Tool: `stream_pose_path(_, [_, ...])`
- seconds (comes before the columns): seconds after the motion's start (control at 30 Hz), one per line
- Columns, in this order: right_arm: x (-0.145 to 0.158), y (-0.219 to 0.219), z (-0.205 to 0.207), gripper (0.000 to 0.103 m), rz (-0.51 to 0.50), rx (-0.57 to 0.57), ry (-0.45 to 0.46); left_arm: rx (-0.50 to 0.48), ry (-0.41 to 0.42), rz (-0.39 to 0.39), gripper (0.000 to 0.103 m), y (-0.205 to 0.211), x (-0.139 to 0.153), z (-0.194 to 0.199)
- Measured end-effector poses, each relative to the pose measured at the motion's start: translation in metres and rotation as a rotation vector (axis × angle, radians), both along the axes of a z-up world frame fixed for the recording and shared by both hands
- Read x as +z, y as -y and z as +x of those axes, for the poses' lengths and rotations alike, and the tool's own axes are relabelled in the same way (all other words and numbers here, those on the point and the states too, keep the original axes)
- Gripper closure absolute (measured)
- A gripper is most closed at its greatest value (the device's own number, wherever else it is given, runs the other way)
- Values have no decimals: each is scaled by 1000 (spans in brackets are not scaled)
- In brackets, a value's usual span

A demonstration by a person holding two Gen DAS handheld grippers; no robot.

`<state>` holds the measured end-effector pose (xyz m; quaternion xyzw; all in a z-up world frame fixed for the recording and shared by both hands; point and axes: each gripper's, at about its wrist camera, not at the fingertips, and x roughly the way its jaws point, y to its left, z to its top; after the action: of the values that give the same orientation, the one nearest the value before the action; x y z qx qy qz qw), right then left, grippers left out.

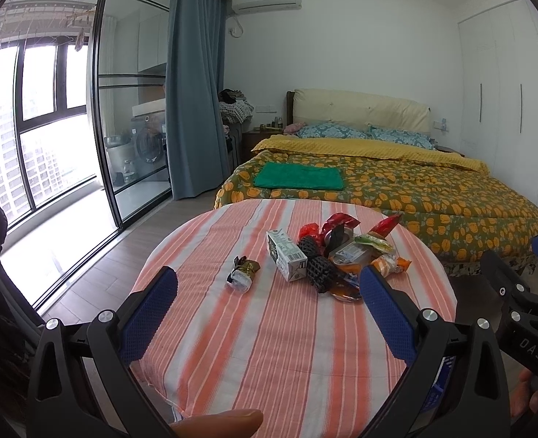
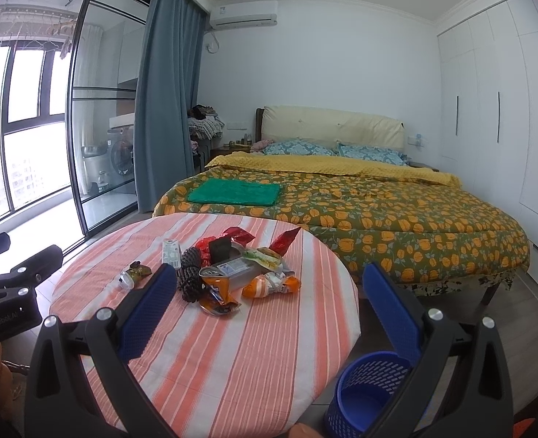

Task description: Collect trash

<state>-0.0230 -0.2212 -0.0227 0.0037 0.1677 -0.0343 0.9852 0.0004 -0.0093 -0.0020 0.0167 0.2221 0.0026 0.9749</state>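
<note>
A pile of trash lies on the round table with the orange-and-white striped cloth (image 1: 269, 346) (image 2: 232, 346). It holds a white drink carton (image 1: 286, 255) (image 2: 171, 250), a black mesh sleeve (image 1: 318, 266) (image 2: 190, 273), red wrappers (image 1: 338, 222) (image 2: 287, 239), orange wrappers (image 1: 393, 266) (image 2: 269, 284) and a small brown-and-white wrapper (image 1: 241, 273) (image 2: 132, 273) apart at the left. My left gripper (image 1: 269, 284) hangs open over the near table, short of the pile. My right gripper (image 2: 269, 284) is open too, holding nothing. A blue mesh bin (image 2: 367, 390) stands on the floor at the table's right.
A bed (image 1: 396, 182) (image 2: 378, 211) with a green-and-orange quilt and a folded green towel (image 1: 298, 177) (image 2: 234, 192) stands right behind the table. Glass sliding doors (image 1: 130, 109) and a blue curtain (image 2: 166, 91) are at the left, white wardrobes (image 2: 498, 109) at the right.
</note>
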Motion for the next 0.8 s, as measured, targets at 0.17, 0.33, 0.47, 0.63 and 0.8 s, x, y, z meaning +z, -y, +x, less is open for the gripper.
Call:
stream_pose_path(0.17, [1, 1, 0, 4, -1, 1, 0, -1, -3, 4, 4, 0, -2, 2])
stream_pose_path(0.33, [1, 0, 0, 4, -1, 1, -1, -2, -3, 7, 4, 1, -4, 2])
stream_pose_path(0.47, [0, 4, 0, 4, -1, -5, 0, -2, -6, 11, 4, 2, -5, 2])
stream_pose_path(0.63, [-1, 6, 1, 4, -1, -6, -2, -1, -8, 13, 4, 2, -7, 3])
stream_pose_path(0.8, [-1, 5, 1, 4, -2, -7, -2, -2, -10, 12, 4, 2, -8, 3])
